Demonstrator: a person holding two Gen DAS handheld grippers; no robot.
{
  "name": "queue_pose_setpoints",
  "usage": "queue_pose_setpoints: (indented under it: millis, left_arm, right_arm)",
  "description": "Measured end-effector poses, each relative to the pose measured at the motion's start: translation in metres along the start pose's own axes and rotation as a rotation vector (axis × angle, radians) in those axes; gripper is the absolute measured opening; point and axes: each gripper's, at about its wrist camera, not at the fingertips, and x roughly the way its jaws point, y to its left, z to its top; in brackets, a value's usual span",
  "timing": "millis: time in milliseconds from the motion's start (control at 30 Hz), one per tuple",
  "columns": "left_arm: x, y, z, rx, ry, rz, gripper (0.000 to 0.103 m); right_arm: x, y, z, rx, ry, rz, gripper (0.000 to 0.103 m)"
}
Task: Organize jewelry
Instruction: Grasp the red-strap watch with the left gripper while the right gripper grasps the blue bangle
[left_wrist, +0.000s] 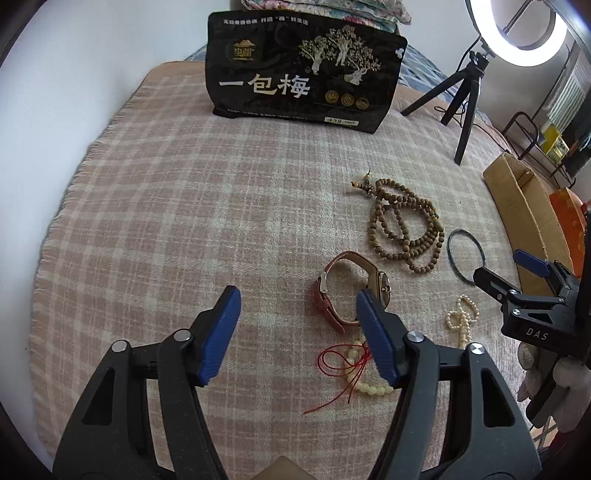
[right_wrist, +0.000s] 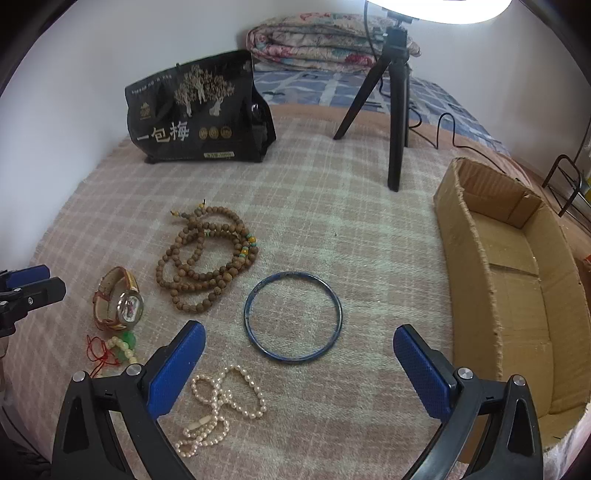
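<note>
Left wrist view: the left gripper (left_wrist: 297, 332) hangs over the pink plaid blanket (left_wrist: 184, 206), its 2 blue pads apart with nothing between them. Just beyond its right pad lies a red-strapped watch (left_wrist: 351, 291); a pale bead bracelet with red cord (left_wrist: 354, 373) lies partly under that pad. Farther right sit the wooden bead string (left_wrist: 404, 225), a dark bangle (left_wrist: 465, 254) and a pearl strand (left_wrist: 461, 319). The right gripper (left_wrist: 513, 267) enters at the right edge, its tip over the bangle. A black snack bag (left_wrist: 303, 74) stands at the far side.

Right wrist view: the right gripper (right_wrist: 299, 365) is spread wide, empty, with the bangle (right_wrist: 334, 295) on the blanket just beyond the pads. The pearl strand (right_wrist: 221, 406) lies by its left pad. A cardboard box (right_wrist: 517, 280) sits at the right, a tripod (right_wrist: 395, 92) far behind.
</note>
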Motion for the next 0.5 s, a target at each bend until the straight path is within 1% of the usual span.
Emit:
queue_pose_setpoints:
  millis: [67,133,300,433,467,500]
  left_arm:
    - [0.006,0.000,0.002,-0.004,0.019,-0.024,0.062]
    - [0.010,-0.002,0.003,0.000,0.025,-0.029,0.058]
    - [0.017,-0.003,0.006,0.001,0.037,-0.037,0.058]
    - [0.024,-0.001,0.006,-0.004,0.053,-0.044,0.058]
    - [0.026,0.000,0.006,-0.007,0.058,-0.042,0.057]
    - [0.028,0.001,0.006,-0.009,0.061,-0.043,0.054]
  right_arm:
    - [0.005,-0.001,0.000,0.000,0.016,0.001,0.103]
    - [0.011,0.000,0.001,-0.004,0.034,-0.001,0.103]
    - [0.023,0.000,0.003,-0.007,0.063,-0.021,0.103]
    - [0.031,-0.002,0.005,0.015,0.090,-0.010,0.103]
    - [0.033,-0.002,0.005,0.020,0.097,-0.005,0.103]
    - [0.035,-0.002,0.006,0.022,0.104,-0.005,0.103]
